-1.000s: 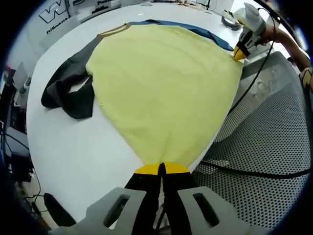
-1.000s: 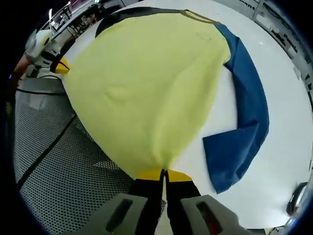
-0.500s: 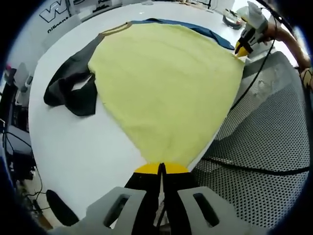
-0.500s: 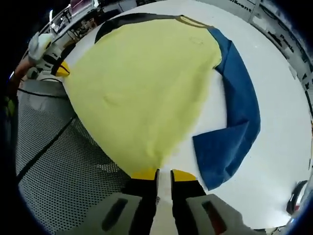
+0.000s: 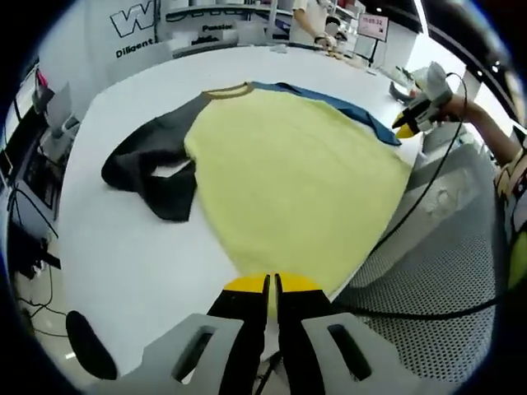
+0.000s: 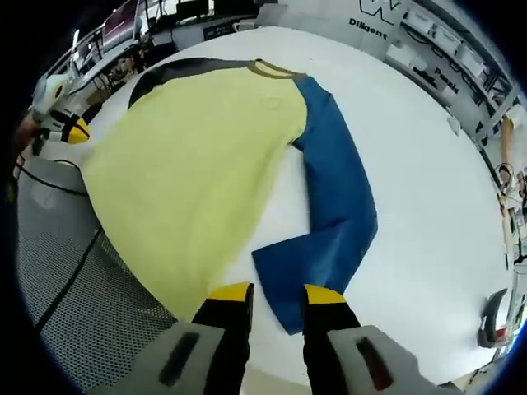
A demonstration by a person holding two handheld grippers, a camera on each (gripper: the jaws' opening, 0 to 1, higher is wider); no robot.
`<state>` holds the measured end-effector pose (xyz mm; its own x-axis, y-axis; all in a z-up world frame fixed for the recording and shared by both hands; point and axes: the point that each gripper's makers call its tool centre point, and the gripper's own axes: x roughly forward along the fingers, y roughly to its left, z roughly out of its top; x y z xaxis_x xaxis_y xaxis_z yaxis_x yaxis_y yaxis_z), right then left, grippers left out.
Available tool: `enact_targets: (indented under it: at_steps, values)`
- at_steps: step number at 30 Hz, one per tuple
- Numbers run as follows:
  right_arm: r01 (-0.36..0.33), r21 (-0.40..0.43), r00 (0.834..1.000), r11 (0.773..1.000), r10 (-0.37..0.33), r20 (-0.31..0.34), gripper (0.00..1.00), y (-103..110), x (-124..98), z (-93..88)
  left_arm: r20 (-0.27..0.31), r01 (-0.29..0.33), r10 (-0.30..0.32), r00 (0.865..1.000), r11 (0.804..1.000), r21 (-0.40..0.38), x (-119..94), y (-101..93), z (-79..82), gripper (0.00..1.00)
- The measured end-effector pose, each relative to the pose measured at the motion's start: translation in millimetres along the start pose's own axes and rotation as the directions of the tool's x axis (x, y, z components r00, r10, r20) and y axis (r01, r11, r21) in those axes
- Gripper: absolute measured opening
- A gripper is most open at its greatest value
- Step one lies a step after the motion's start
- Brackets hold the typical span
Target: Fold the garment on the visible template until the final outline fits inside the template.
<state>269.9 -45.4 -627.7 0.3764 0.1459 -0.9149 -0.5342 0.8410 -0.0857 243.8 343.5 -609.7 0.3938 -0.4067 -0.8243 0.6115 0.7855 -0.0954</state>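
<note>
Left gripper [image 5: 272,285] jaws nearly closed (thin gap); right gripper [image 6: 277,294] jaws parted

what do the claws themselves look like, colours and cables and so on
The left claw and the right claw each have two black jaws with yellow tips, rising from pale grey housings with slotted openings. Seen from the left gripper view, the right claw has a whitish grey body, with a black cable trailing from it.

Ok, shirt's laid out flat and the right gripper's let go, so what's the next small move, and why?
Probably take the blue sleeve with the open right gripper and fold it onto the yellow shirt body: it lies spread out beside the body on the white table.
</note>
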Motion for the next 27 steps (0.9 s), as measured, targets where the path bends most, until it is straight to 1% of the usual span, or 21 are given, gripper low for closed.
enact_targets:
  at_steps: [3, 4, 5, 7, 10, 11, 13, 14, 15, 16, 17, 18, 19, 20, 21, 22, 23, 24, 25, 26, 27]
  values:
    - [-0.002, -0.008, 0.999, 1.0, 0.002, 0.038, 0.21, -1, 5, 6.8, 0.021, -0.006, 0.006, 1.0, 1.0, -0.005, 2, -2.0, 5.1, 0.03]
    - [-0.005, -0.012, 0.999, 1.0, 0.005, 0.039, 0.21, -1, 7, 7.2, 0.023, -0.008, 0.008, 1.0, 1.0, -0.004, 2, -2.3, 5.8, 0.05]
    - [-0.007, -0.016, 0.999, 1.0, 0.008, 0.04, 0.21, -1, 10, 7.5, 0.043, -0.02, 0.02, 0.999, 1.0, 0.001, 2, -1.7, 10.2, 0.07]
    - [-0.011, -0.028, 1.0, 1.0, 0.011, 0.021, 0.22, -2, 16, 4.4, 0.049, -0.024, 0.024, 0.998, 1.0, 0.0, 2, -0.4, 12.9, 0.11]
    - [-0.015, -0.04, 1.0, 0.999, 0.015, 0.005, 0.21, -3, 20, 0.4, 0.059, -0.032, 0.031, 0.998, 0.999, 0.006, 1, 1.9, 16.9, 0.09]
    - [-0.018, -0.037, 1.0, 0.999, 0.018, 0.003, 0.2, -3, 20, -0.1, 0.061, -0.032, 0.031, 0.998, 0.999, 0.007, 0, 2.0, 17.6, 0.09]
    - [-0.028, -0.008, 1.0, 1.0, 0.028, 0.012, 0.19, -3, 21, -0.6, 0.077, -0.037, 0.036, 0.996, 0.999, 0.006, -1, 3.2, 21.3, 0.11]
    - [-0.027, -0.008, 1.0, 1.0, 0.027, 0.011, 0.19, -3, 21, -0.9, 0.093, -0.043, 0.043, 0.995, 0.999, -0.011, -1, 3.9, 24.3, 0.14]
    - [-0.023, -0.02, 1.0, 1.0, 0.024, 0.001, 0.19, -3, 24, -3.5, 0.096, -0.039, 0.04, 0.995, 0.999, -0.012, -1, 3.0, 25.0, 0.16]
    - [-0.022, -0.027, 1.0, 0.999, 0.022, -0.006, 0.18, -2, 25, -5.2, 0.1, -0.039, 0.04, 0.994, 0.999, -0.013, -1, 2.6, 25.8, 0.16]
    - [-0.021, -0.028, 1.0, 0.999, 0.021, 0.003, 0.17, -2, 24, -4.5, 0.109, -0.041, 0.043, 0.993, 0.999, -0.017, -1, 2.6, 27.2, 0.16]
    - [-0.022, -0.017, 1.0, 1.0, 0.022, 0.015, 0.15, -2, 21, -2.8, 0.112, -0.041, 0.043, 0.993, 0.999, -0.019, -1, 2.3, 27.8, 0.16]
    - [-0.033, 0.012, 0.999, 0.999, 0.033, 0.024, 0.11, 2, 24, -3.4, 0.117, -0.04, 0.042, 0.992, 0.999, -0.02, -1, 1.7, 28.7, 0.17]
    - [-0.026, 0.039, 0.999, 0.999, 0.024, 0.039, 0.11, 2, 24, -3.1, 0.127, -0.041, 0.043, 0.991, 0.999, -0.021, -1, 0.8, 30.7, 0.17]
    - [-0.016, 0.023, 0.999, 1.0, 0.015, 0.043, 0.1, 1, 23, -4.5, 0.133, -0.04, 0.042, 0.99, 0.999, -0.021, -1, 0.1, 31.9, 0.17]
    - [-0.014, 0.025, 0.999, 1.0, 0.013, 0.046, 0.06, 1, 23, -4.4, 0.141, -0.037, 0.039, 0.989, 0.999, -0.022, -1, -1.1, 33.6, 0.17]
    - [0.053, 0.051, 0.997, 0.997, -0.055, 0.047, 0.0, -11, 24, -5.1, 0.144, -0.034, 0.037, 0.989, 0.999, -0.024, -1, -1.7, 34.4, 0.17]
    - [0.073, 0.042, 0.996, 0.996, -0.075, 0.047, 0.0, -15, 23, -5.6, 0.146, -0.032, 0.035, 0.989, 0.999, -0.027, 1, -2.4, 35.5, 0.17]
    - [0.017, 0.061, 0.998, 0.998, -0.021, 0.061, 0.0, -9, 24, -4.3, 0.144, -0.03, 0.033, 0.989, 0.999, -0.026, 2, -3.3, 36.0, 0.17]
    - [0.006, 0.126, 0.998, 0.992, -0.014, 0.059, 0.0, -8, 24, -5.3, 0.139, -0.028, 0.031, 0.99, 0.999, -0.021, 3, -4.4, 36.2, 0.17]
    - [-0.003, 0.167, 0.998, 0.986, -0.009, 0.068, 0.0, -11, 24, -5.0, 0.136, -0.028, 0.03, 0.99, 1.0, -0.012, 3, -5.4, 36.8, 0.17]
